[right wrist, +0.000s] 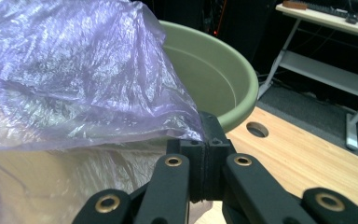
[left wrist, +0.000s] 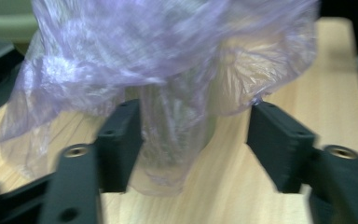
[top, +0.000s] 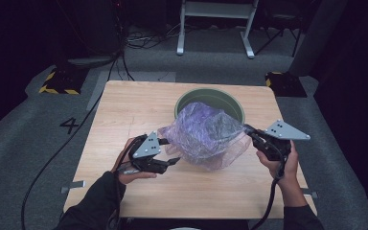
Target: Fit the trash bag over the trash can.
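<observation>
High view: we are lining the bin [top: 211, 103] with the bag [top: 206, 136], which is draped over its near rim on the table [top: 124, 110].

Left gripper [left wrist: 193, 140] view: jaws open, film between, unpinched.

Right gripper [right wrist: 204, 151] view: jaws closed on the bag edge.

Next, we judge: left regrips, then spread.

A thin, see-through purple plastic bag [top: 205, 134] sits crumpled and puffed up on the bench [top: 124, 110], wrinkled all over and catching the light. Its far side leans against the rim of the green bucket [top: 230, 98] and covers part of the opening. Its right edge is drawn out into a taut point, while a loose fold hangs down on the left, touching the wood. The bucket stands upright near the far edge.
</observation>
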A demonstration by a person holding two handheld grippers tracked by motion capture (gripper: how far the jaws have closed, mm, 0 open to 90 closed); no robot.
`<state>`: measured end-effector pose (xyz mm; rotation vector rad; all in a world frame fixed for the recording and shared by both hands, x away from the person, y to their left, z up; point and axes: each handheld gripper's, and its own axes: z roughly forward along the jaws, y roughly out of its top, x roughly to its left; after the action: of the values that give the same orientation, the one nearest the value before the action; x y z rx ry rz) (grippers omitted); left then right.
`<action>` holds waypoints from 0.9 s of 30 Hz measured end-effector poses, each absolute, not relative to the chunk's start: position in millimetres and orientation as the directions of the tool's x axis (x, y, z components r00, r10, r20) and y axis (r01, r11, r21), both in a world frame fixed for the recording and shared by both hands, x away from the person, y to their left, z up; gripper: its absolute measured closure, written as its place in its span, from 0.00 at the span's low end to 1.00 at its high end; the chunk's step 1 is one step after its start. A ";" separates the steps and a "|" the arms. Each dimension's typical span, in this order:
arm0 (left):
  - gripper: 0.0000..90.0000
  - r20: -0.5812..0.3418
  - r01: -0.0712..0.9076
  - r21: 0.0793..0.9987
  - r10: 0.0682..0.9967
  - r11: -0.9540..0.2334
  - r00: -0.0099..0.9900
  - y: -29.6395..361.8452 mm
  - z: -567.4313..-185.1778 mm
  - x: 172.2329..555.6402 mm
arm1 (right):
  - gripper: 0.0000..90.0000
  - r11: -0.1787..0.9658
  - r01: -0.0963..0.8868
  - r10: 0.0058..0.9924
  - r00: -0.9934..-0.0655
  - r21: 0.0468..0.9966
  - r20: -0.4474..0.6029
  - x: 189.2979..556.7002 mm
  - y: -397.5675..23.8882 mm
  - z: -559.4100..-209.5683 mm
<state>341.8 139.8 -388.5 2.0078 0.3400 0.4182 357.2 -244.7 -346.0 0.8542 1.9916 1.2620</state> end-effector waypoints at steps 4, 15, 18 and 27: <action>0.24 0.152 0.050 0.913 0.451 -0.405 0.879 153.2 -375.2 328.4 | 1.00 0.332 0.179 0.784 -0.598 0.926 -0.166 355.5 -243.6 -343.9; 0.19 0.269 -0.034 0.906 0.513 -0.422 0.815 159.5 -343.7 332.6 | 1.00 0.339 0.167 0.782 -0.597 0.926 -0.178 356.5 -241.3 -335.6; 0.21 0.201 -0.002 0.928 0.495 -0.372 0.846 158.9 -334.1 344.5 | 1.00 0.345 0.167 0.776 -0.604 0.924 -0.181 359.9 -239.5 -333.4; 0.62 0.188 0.023 0.901 0.437 -0.433 0.880 148.5 -336.6 375.4 | 1.00 0.354 0.205 0.789 -0.590 0.913 -0.173 382.8 -242.6 -330.1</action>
<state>375.4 148.5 -336.6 1.9759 0.3361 0.4848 382.8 -242.6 -330.1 0.8611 2.0056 1.2270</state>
